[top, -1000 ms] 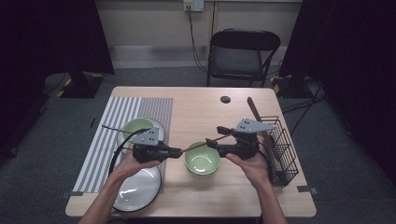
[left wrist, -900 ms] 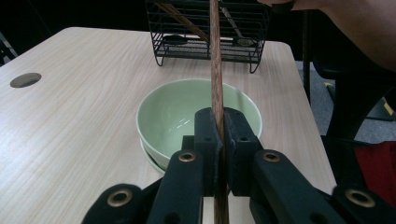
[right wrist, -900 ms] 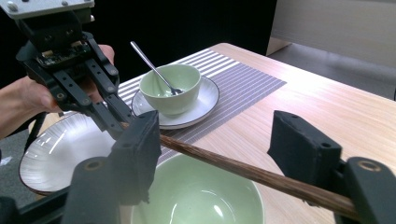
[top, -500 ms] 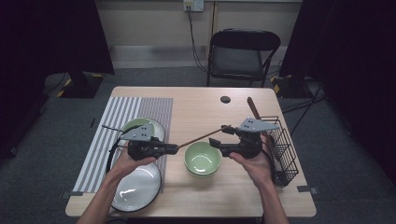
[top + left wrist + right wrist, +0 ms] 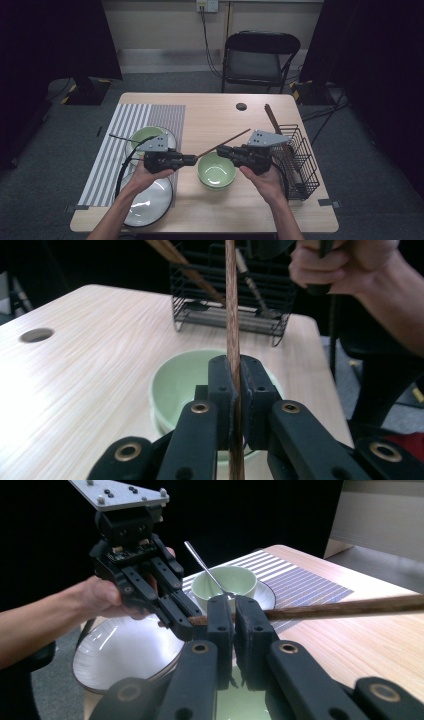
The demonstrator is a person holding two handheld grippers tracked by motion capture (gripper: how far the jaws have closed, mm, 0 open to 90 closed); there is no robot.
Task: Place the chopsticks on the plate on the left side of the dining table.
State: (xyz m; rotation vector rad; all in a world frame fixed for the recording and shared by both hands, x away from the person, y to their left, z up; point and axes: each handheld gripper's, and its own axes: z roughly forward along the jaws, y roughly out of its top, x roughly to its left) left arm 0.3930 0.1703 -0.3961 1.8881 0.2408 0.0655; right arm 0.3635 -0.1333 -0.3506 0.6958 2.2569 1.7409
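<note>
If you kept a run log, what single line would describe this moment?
left tool: shut on long brown wooden chopstick | right tool: shut, holds nothing | chopstick: above pale green ceramic bowl | black wire basket: beside right hand

The light wooden table [image 5: 210, 112] carries a grey-and-white striped placemat [image 5: 117, 145], a pale green ceramic bowl [image 5: 216, 171], a white enamel dish [image 5: 150, 200] and a black wire basket [image 5: 300, 160].

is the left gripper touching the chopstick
Touching. In the left gripper view the left gripper has its jaws shut on the chopstick, which runs up between them with no gap.
</note>
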